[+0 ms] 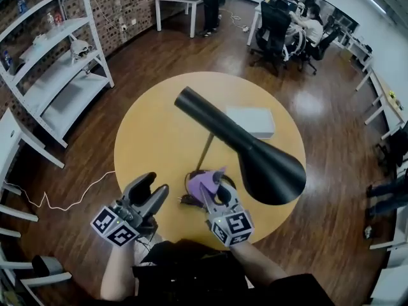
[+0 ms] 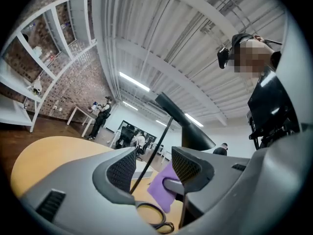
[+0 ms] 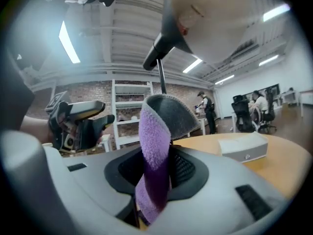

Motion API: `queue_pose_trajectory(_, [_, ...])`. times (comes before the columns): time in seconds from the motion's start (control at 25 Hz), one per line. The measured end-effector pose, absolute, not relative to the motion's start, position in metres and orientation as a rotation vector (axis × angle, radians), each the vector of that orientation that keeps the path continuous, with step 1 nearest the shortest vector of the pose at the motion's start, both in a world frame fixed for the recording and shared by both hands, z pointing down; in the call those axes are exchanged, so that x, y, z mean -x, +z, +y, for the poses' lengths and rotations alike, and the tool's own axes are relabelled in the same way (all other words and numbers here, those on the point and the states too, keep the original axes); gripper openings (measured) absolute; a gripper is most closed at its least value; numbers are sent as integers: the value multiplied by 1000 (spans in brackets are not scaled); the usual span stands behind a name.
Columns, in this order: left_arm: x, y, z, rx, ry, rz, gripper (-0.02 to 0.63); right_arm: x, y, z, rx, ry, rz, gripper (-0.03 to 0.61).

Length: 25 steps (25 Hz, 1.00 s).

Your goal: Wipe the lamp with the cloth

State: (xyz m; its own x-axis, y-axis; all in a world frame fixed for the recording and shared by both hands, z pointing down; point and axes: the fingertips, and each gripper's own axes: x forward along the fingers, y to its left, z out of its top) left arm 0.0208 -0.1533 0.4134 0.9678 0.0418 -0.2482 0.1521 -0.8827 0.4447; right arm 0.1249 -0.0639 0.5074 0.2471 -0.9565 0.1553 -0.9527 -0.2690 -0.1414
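Purple cloth (image 3: 154, 146) sits clamped in the right gripper (image 1: 215, 190) near the black lamp (image 1: 268, 164) on the round tabletop (image 1: 153, 132); the left gripper (image 1: 155, 185) stands open, empty.

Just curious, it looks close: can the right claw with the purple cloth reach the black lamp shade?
Probably yes. The right claw grips the purple cloth close to the black lamp shade, and nothing stands between them.

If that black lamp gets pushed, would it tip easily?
Probably: the lamp carries a big black shade on one thin stem, so it looks top-heavy. Its base, partly hidden by the right gripper, looks small, so a sideways shove might topple it.
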Motion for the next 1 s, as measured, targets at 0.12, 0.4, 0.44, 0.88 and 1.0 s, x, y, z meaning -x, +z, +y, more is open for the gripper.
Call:
queue_pose_trajectory(0.12, [-24, 418, -193, -2603, -300, 217, 212, -140, 488, -89, 2571, -254, 1725, 112])
queue_pose_trajectory(0.4, [-58, 408, -222, -2515, -277, 516, 212, -149, 401, -101, 2653, 15, 1475, 115])
queue_pose_trajectory(0.44, [-63, 407, -221, -2497, -279, 550, 212, -155, 396, -102, 2682, 33, 1434, 115])
queue_pose_trajectory(0.88, [-58, 414, -211, -2406, -205, 678, 212, -181, 342, -104, 2786, 290, 1077, 64])
queue_pose_trajectory(1.0, [-55, 418, -212, -2398, -187, 689, 212, -180, 345, -103, 2820, 379, 1090, 41])
